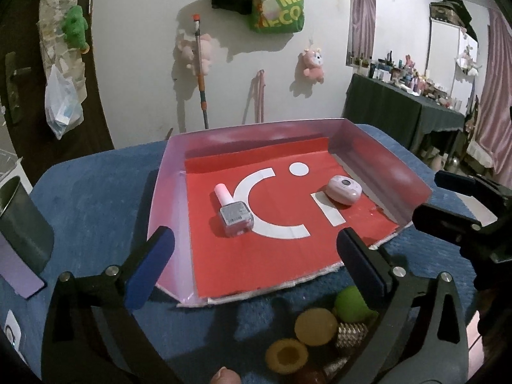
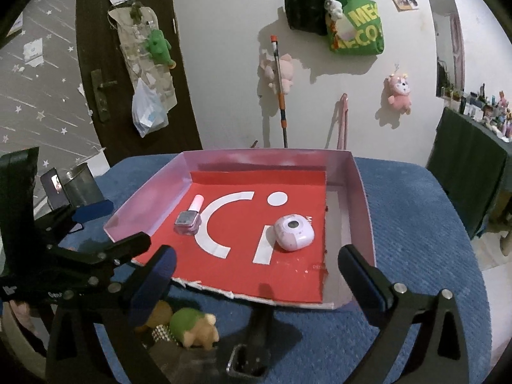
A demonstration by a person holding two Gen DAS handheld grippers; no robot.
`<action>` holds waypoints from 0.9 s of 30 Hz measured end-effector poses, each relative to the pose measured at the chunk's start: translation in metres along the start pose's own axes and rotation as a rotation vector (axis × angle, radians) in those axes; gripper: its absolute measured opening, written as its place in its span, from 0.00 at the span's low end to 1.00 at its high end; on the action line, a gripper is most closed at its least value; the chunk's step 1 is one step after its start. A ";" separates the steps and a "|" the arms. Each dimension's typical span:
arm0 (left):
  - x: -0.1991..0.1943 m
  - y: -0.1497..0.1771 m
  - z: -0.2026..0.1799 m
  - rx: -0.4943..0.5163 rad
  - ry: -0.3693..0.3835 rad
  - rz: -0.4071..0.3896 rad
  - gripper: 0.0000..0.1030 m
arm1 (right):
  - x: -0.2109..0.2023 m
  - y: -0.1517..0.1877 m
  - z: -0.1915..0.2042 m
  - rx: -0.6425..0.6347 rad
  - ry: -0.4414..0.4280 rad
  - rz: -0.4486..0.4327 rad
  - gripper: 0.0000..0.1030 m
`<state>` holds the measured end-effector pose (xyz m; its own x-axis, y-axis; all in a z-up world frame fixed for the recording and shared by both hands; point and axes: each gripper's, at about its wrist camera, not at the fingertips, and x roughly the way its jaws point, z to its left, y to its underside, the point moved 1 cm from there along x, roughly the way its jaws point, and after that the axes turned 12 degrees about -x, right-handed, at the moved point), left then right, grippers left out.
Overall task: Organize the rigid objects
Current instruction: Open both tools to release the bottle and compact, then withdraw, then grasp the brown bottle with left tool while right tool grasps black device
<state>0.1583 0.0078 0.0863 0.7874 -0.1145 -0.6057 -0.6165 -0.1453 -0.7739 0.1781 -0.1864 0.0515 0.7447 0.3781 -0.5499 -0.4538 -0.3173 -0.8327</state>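
Note:
A red-floored cardboard tray with pink walls [image 1: 377, 156] [image 2: 363, 188] sits on a blue cloth. In it lie a nail polish bottle [image 1: 233, 214] [image 2: 189, 219] with a pink cap and a pink oval device [image 1: 344, 189] [image 2: 294, 233]. My left gripper [image 1: 252, 256] is open and empty, just before the tray's near edge. My right gripper [image 2: 256, 268] is open and empty over the tray's near edge. It shows at the right in the left wrist view [image 1: 454, 204]. Small objects lie near me: two yellow round pieces [image 1: 315, 326], a green turtle toy [image 1: 352, 304] [image 2: 188, 321] and a studded piece [image 1: 352, 332].
A grey metal cup [image 1: 22, 220] [image 2: 80, 185] stands at the table's left, a phone [image 2: 56, 188] beside it. A small dark holder [image 2: 246, 364] lies on the cloth before the tray. A cluttered dark table [image 1: 400, 105] stands at the far right.

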 end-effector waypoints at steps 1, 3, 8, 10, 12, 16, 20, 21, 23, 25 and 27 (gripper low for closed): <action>-0.003 0.002 0.001 -0.006 0.002 -0.001 1.00 | -0.003 0.002 0.001 -0.004 0.007 0.000 1.00; -0.009 0.006 0.001 -0.014 0.010 -0.006 1.00 | -0.009 0.007 0.003 -0.001 0.012 -0.002 1.00; -0.024 0.022 -0.006 0.011 -0.043 -0.047 1.00 | -0.025 0.017 0.007 0.004 0.040 -0.013 1.00; -0.027 0.029 -0.009 0.013 -0.034 -0.042 1.00 | -0.029 0.024 0.010 0.004 0.045 -0.008 1.00; -0.029 0.036 -0.010 0.014 -0.019 -0.032 1.00 | -0.031 0.030 0.014 0.003 0.044 0.000 1.00; -0.033 0.048 -0.012 0.007 -0.021 -0.019 1.00 | -0.037 0.041 0.021 -0.011 0.054 0.002 1.00; -0.036 0.056 -0.011 -0.020 -0.002 0.002 1.00 | -0.045 0.050 0.024 -0.005 0.066 -0.004 1.00; -0.037 0.059 -0.011 -0.023 0.006 0.009 1.00 | -0.046 0.052 0.025 -0.003 0.068 -0.004 1.00; -0.038 0.064 -0.013 -0.018 0.017 0.016 1.00 | -0.048 0.056 0.025 0.002 0.066 -0.001 1.00; -0.040 0.069 -0.016 -0.010 0.013 0.013 1.00 | -0.048 0.060 0.026 0.006 0.061 0.005 1.00; -0.042 0.073 -0.017 -0.007 0.003 0.014 1.00 | -0.046 0.063 0.027 0.012 0.052 0.013 1.00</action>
<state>0.0800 -0.0149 0.0584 0.7788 -0.1195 -0.6158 -0.6273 -0.1502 -0.7642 0.1016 -0.2009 0.0226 0.7629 0.3279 -0.5572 -0.4696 -0.3113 -0.8262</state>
